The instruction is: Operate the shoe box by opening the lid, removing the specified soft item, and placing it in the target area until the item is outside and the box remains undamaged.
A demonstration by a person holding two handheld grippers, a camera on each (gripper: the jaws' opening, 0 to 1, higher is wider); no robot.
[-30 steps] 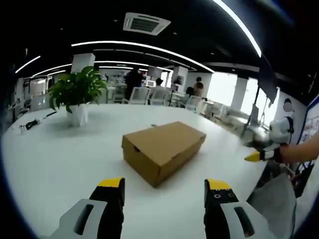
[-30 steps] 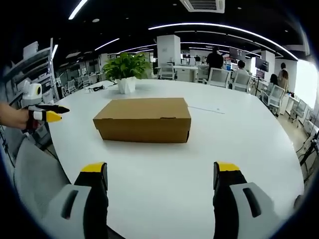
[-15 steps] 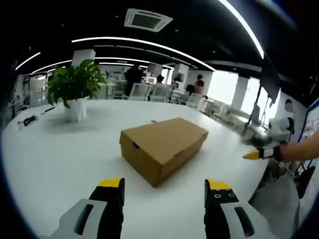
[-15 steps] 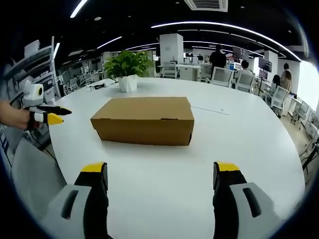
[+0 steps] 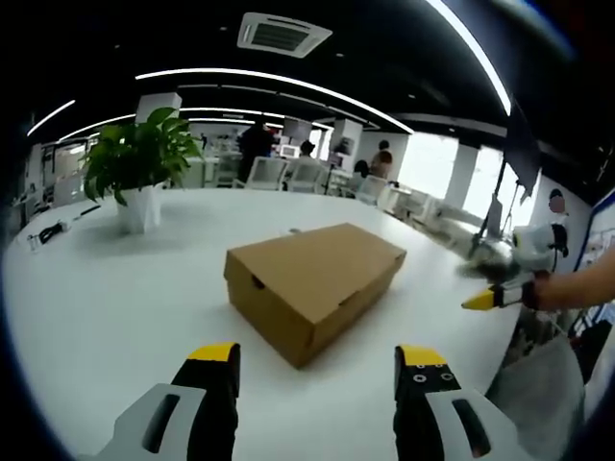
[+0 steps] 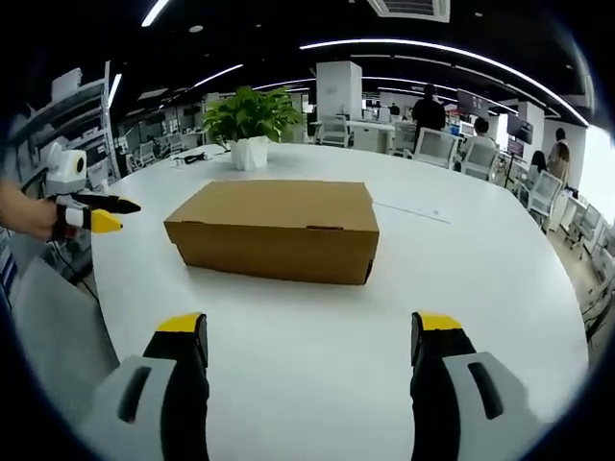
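Here, a plain brown cardboard shoe box (image 6: 274, 229) sits lid-shut on the round white table (image 6: 461, 288).
No readable print; left gripper (image 5: 314, 360) and right gripper (image 6: 312, 331) both gape, holding nothing.

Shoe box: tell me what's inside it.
Cannot be seen. The shoe box sits on the white table with its lid shut, so its contents are covered. Both grippers, left and right, are open, short of it.

You're in an open-plan office: large white round table (image 6: 480, 288), potted plant (image 6: 250, 120) at its far side, rows of white desk chairs (image 6: 437, 146), seated people (image 5: 382, 163) beyond, ceiling air vent (image 5: 282, 34), curved strip lights (image 5: 279, 82).
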